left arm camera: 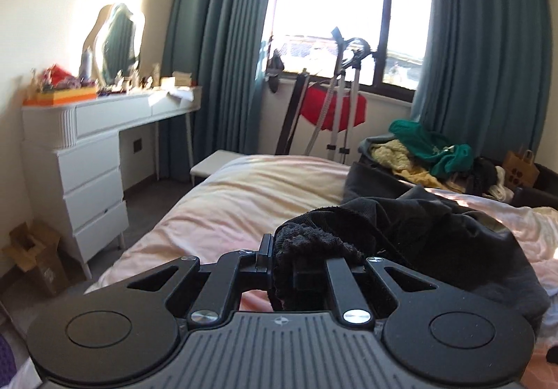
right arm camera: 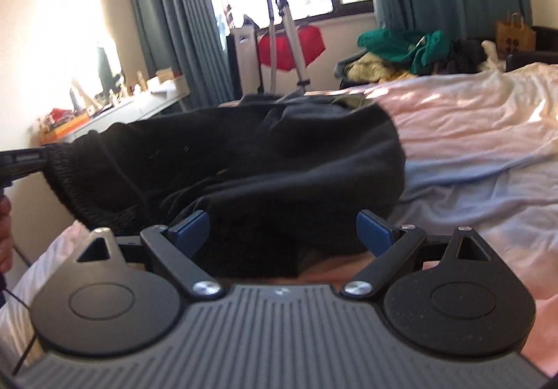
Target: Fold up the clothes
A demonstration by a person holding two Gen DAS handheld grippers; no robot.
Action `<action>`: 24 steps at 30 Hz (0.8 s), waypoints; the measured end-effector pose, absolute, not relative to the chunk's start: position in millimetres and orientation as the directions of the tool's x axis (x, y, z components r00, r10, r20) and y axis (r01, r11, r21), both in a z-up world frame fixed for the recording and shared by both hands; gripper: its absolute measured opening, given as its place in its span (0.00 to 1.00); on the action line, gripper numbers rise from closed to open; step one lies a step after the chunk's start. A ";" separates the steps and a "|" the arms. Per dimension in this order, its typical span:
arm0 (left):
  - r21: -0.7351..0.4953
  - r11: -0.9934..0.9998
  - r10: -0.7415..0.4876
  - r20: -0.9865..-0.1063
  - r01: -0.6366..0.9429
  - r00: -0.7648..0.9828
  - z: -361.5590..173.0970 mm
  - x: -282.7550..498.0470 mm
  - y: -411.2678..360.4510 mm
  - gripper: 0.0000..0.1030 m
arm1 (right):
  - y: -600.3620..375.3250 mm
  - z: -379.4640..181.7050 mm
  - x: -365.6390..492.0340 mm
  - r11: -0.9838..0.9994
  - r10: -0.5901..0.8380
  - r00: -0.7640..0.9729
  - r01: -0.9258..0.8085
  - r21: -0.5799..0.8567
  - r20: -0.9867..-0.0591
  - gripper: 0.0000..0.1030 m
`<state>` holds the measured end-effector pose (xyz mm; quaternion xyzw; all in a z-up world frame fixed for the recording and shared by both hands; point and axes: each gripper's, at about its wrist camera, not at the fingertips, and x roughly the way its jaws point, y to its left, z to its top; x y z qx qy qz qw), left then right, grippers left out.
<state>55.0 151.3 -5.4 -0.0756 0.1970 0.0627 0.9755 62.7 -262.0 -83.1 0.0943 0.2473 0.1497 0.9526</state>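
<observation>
A black garment (left arm camera: 401,232) lies bunched on the pink bedcover (left arm camera: 244,193). My left gripper (left arm camera: 282,260) is shut on its ribbed black hem and holds that edge up off the bed. In the right wrist view the same black garment (right arm camera: 261,162) stretches from the left gripper (right arm camera: 24,159) at the far left edge down toward me. My right gripper (right arm camera: 282,230) is open, its blue pads (right arm camera: 190,228) wide apart. The cloth drapes between and over the fingers, but the pads do not press on it.
A white dresser (left arm camera: 87,152) with a mirror stands left of the bed, with a cardboard box (left arm camera: 31,249) on the floor beside it. A pile of green and yellow clothes (left arm camera: 425,152) sits beyond the bed. A metal stand with red cloth (left arm camera: 334,106) is under the window.
</observation>
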 end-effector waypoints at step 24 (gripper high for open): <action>-0.064 0.982 0.120 -0.525 -0.179 0.843 -38.1 95.9 154.2 0.12 | -227.9 -121.7 83.4 0.969 0.204 0.886 -0.123 0.213 -0.417 0.90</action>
